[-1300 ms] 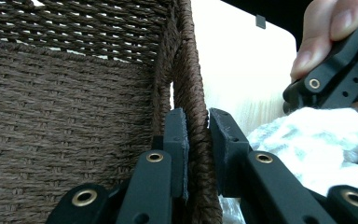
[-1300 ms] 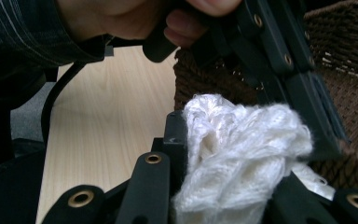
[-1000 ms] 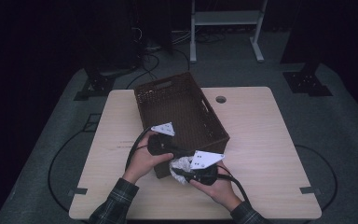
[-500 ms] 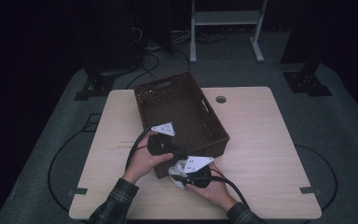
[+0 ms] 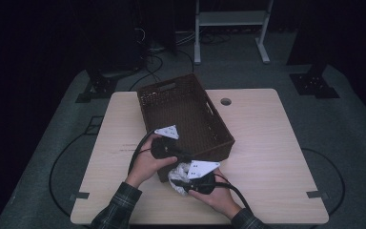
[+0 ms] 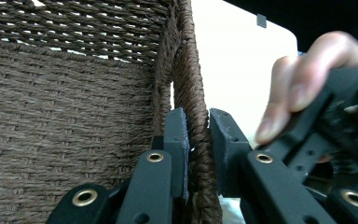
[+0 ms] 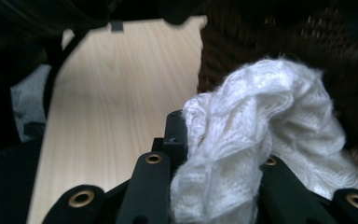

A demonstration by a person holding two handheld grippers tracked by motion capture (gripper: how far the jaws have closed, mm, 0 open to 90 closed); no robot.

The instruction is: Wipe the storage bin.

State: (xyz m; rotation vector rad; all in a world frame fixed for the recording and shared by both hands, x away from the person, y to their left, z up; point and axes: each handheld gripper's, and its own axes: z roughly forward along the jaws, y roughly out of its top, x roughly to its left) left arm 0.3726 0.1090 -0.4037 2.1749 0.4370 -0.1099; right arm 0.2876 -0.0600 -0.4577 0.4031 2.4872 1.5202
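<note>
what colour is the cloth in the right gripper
White knit cloth, clearest in the right gripper view.

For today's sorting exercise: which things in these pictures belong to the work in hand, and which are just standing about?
In the work:
- brown woven basket, its wall clamped by the left tool
- white knitted cloth, held by the right tool

Standing about:
- wooden table, only the support
- white stand behind it
- cables on the floor

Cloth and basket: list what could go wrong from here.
1. The right gripper holds the white cloth as a loose bunch, low beside the basket; it may snag on the woven rim when lifted in.
2. The left gripper clamps the basket's near wall; pulling could tip or drag the basket.
3. Both grippers are crowded at that corner, so they could knock together.
</note>
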